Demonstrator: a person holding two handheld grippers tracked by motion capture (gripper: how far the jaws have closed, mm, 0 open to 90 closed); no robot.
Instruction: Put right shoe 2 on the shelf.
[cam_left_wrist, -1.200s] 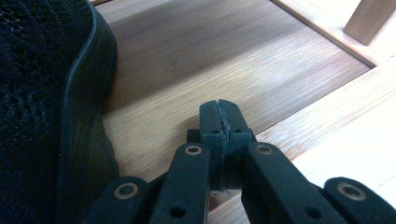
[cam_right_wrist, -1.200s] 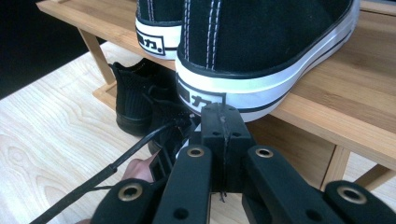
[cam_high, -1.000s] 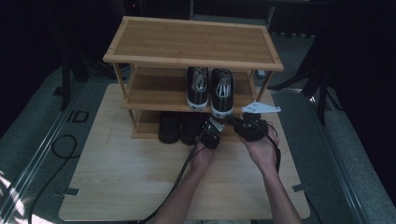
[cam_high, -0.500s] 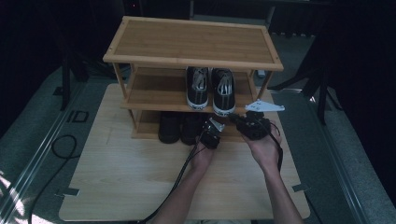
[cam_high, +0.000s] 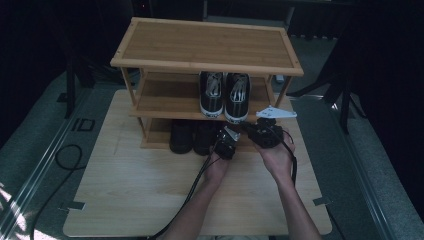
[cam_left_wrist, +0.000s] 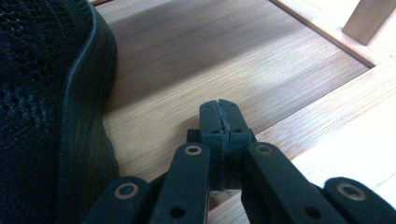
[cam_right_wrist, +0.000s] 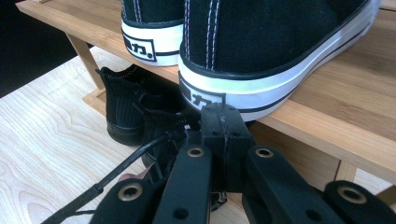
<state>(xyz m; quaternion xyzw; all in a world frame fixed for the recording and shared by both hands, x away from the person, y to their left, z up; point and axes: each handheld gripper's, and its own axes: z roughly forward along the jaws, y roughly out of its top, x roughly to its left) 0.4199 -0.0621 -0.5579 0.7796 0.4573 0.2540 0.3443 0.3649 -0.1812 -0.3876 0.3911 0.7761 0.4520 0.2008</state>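
A three-tier wooden shoe rack stands on a light wooden board. Black-and-white sneakers sit as a pair on the middle shelf, and black mesh shoes on the bottom shelf. My left gripper is shut and holds nothing; in the left gripper view it hovers over the bottom shelf, just right of a black shoe. My right gripper is also shut and holds nothing. In the right gripper view it points at the white heel of the right sneaker from just in front.
The rack's top tier is bare. A rack post rises right of the left gripper. The left gripper's cable runs across in front of the black shoes. Grey floor with a cable surrounds the board.
The right gripper has shifted slightly left and toward the rack. The left hand has kept still, and both pairs of jaws stay shut.
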